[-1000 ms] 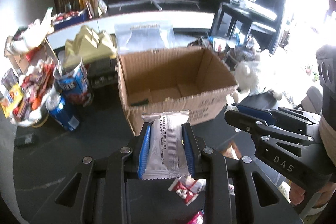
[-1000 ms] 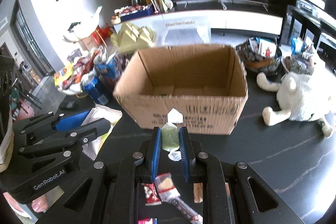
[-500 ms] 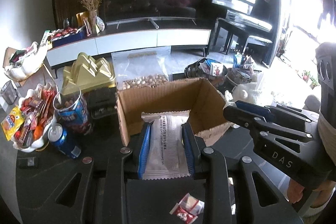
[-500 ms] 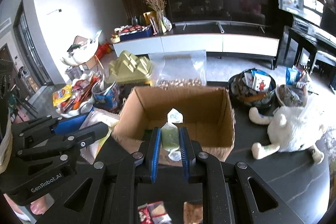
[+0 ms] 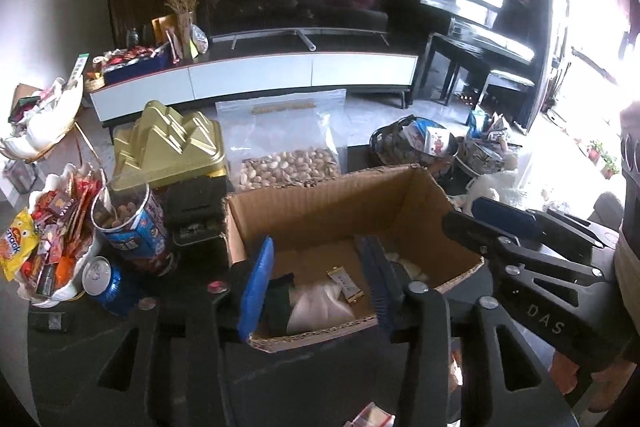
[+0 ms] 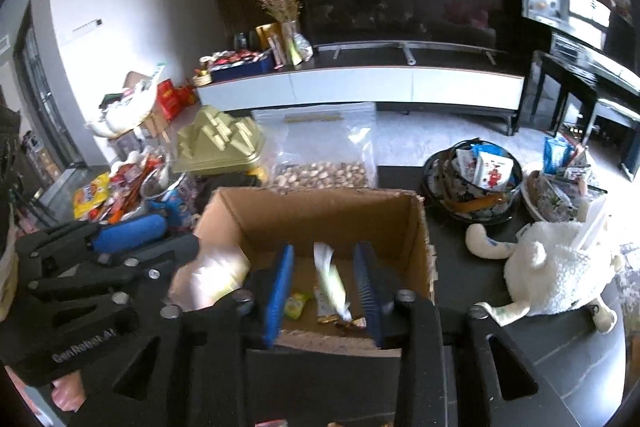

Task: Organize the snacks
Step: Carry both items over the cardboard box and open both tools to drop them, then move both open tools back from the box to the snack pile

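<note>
An open cardboard box (image 5: 320, 203) (image 6: 320, 215) stands on the dark table with several small snacks inside. My left gripper (image 5: 316, 283) is open over the box's near edge; the white packet (image 5: 316, 307) lies blurred in the box below it. My right gripper (image 6: 326, 285) is open over the box too; the pale green candy (image 6: 330, 279) is blurred between the blue pads, falling free. Each gripper shows in the other's view: the right one (image 5: 520, 239), the left one (image 6: 120, 243).
Left of the box stand a snack tub (image 5: 128, 227), a blue can (image 5: 104, 283), a bowl of packets (image 5: 48, 239) and a gold tin (image 5: 172, 151). A bag of nuts (image 5: 288, 163) leans behind. A basket (image 6: 476, 179) and a plush lamb (image 6: 560, 267) sit right.
Both grippers moved forward over the box and opened. The white packet dropped from the left gripper into the box; the green candy has left the right gripper's pads.
</note>
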The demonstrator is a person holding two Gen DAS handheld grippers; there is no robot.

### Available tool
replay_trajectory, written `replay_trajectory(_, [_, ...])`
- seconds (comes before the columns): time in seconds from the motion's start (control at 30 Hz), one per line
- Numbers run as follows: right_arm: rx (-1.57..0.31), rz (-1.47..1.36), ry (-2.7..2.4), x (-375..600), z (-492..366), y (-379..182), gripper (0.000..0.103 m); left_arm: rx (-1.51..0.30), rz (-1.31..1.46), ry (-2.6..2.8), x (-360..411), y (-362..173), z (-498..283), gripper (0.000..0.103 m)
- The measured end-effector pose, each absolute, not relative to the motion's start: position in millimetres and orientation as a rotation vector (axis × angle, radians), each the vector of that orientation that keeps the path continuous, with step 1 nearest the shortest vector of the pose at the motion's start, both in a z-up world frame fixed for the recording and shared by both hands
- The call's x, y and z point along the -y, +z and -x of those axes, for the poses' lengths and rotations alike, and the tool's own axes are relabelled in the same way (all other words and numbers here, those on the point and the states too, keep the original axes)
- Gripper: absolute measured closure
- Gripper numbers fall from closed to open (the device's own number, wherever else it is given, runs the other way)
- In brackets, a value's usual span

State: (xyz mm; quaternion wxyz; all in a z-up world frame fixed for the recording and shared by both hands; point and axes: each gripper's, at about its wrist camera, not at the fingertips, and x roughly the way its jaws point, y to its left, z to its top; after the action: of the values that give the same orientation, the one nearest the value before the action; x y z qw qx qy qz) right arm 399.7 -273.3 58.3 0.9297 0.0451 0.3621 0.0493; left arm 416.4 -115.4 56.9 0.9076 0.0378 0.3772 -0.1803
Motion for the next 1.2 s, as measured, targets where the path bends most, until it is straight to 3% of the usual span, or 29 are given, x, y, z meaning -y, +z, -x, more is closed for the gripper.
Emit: replay_trajectory(1.2, [-0.859, -0.1, 0.166, 264.4, -267.8, 23.1, 0.068, -0.881, -0.096, -0.425, 108.7, 27.2, -281.7, 0.05])
